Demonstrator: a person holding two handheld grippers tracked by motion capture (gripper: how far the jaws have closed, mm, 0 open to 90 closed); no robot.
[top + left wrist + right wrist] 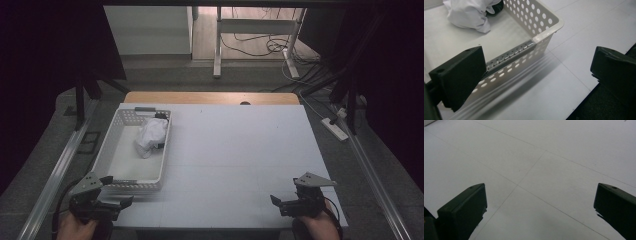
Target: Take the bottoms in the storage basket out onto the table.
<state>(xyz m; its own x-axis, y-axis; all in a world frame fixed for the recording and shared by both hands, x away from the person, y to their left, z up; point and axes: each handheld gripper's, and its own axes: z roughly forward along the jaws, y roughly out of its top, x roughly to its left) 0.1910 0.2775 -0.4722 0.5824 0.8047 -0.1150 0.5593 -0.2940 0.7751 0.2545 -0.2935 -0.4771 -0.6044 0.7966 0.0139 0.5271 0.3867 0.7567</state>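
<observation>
A white perforated basket (111,151) stands on the left side of the white table (240,150). A crumpled white cloth (151,134) lies in its far half, with a small dark item showing beside it. My left gripper (119,190) is open at the basket's near corner, holding nothing. In the left gripper view the jaws (539,62) stand wide apart, framing the basket's corner rim (549,27), with the cloth (469,15) farther in. My right gripper (286,192) hovers open over bare table at the near right; its jaws (540,187) are wide apart with nothing between them.
A wooden strip (210,97) runs along the table's far edge. Metal rails (60,165) flank both sides of the table. On the floor beyond lie cables and a power strip (335,129), near a white desk frame (218,45).
</observation>
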